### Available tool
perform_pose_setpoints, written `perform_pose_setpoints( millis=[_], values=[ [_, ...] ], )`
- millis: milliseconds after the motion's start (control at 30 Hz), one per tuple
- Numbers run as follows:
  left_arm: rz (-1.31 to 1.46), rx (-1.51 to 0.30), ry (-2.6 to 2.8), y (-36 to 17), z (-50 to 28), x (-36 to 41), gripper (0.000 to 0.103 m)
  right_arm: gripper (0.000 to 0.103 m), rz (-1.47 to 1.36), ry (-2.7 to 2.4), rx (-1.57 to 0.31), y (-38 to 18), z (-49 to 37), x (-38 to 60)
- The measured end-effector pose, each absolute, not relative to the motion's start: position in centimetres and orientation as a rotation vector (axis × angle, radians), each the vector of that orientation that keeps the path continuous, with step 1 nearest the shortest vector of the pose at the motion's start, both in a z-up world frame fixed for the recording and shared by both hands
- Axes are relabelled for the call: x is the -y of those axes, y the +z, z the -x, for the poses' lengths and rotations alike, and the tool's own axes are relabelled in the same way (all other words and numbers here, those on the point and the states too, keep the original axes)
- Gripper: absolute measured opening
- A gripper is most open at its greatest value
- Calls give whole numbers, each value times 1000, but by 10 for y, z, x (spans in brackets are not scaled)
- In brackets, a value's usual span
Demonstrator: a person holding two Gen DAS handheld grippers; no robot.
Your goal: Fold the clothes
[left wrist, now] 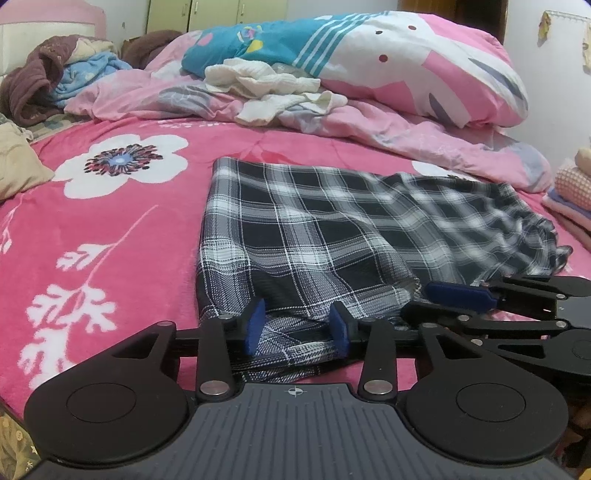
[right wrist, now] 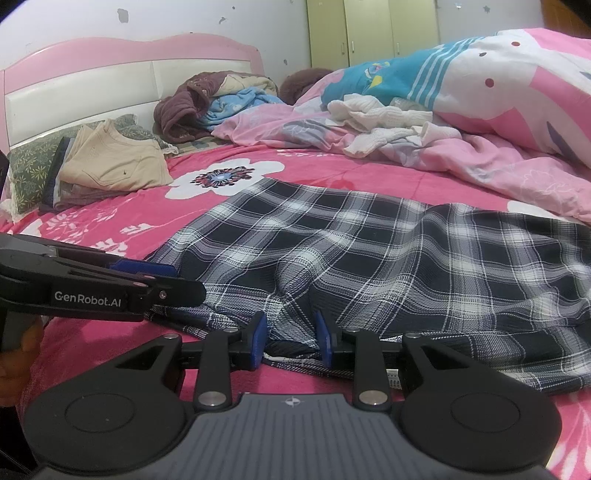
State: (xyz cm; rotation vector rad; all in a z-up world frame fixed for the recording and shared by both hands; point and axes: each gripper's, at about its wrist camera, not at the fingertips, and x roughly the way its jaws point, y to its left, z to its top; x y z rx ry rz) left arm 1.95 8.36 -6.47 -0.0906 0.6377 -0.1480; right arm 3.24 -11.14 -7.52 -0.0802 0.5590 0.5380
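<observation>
Pink quilt [right wrist: 480, 162] and beige clothes [right wrist: 114, 162] flank the plaid garment [right wrist: 369, 251].

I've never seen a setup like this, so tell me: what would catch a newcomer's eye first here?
First, the black-and-white plaid garment spread on the bright pink flowered blanket. At its near edge sit two black grippers with blue pads, the left gripper and right gripper, with plaid cloth between their jaws. Behind lies a rumpled pink cartoon quilt.

pink-and-white headboard [right wrist: 110, 74] against a marked white wall [right wrist: 184, 22], pale green wardrobe doors [right wrist: 373, 33] beyond.
</observation>
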Motion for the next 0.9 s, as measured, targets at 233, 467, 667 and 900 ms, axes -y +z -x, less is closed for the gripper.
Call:
perform_pose_setpoints(
  millis=[233, 467, 667, 900],
  values=[
    [91, -639, -150, -64, -20, -84, 41, 31, 80, 538, -557, -75, -32, 111],
    [86, -640, -150, -65, -19, -84, 41, 31, 85, 535, -556, -75, -32, 110],
    [96, -643, -153, -64, -19, -84, 43, 33, 133, 512, -554, -73, -26, 104],
    [114, -648, -158, -63, -20, -86, 45, 39, 196, 506, -607, -66, -6, 104]
  ],
)
